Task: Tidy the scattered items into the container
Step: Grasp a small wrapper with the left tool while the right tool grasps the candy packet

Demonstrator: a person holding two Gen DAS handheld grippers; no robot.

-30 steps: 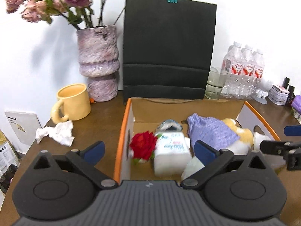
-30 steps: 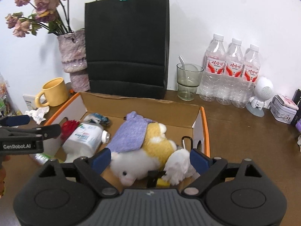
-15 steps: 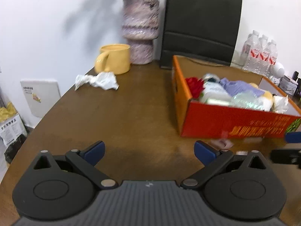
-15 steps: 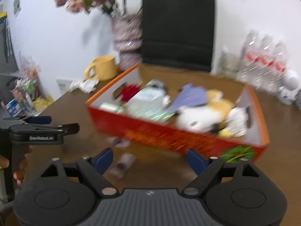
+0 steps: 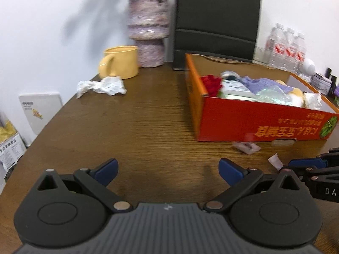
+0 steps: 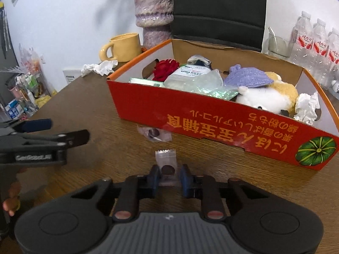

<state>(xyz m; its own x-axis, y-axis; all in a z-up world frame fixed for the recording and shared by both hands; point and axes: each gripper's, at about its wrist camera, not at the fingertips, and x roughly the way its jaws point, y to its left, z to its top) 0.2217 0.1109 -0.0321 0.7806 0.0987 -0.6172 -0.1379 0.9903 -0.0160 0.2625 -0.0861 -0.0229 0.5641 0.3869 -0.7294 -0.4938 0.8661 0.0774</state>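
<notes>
Two candy wrappers lie before my orange cardboard box (image 6: 222, 124): my right gripper (image 6: 168, 177) is closing around the nearer clear sachet (image 6: 166, 163), while my left gripper (image 5: 167, 169) hovers spread, empty, above the table (image 5: 137, 127).

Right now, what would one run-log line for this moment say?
right hand-held gripper: closing on small clear sachet | left hand-held gripper: open, empty | orange cardboard box: filled | second sachet: on table

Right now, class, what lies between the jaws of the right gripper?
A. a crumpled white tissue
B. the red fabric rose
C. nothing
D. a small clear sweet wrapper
D: in the right wrist view the right gripper has its jaws closing on the small clear sweet wrapper lying on the table.
</notes>
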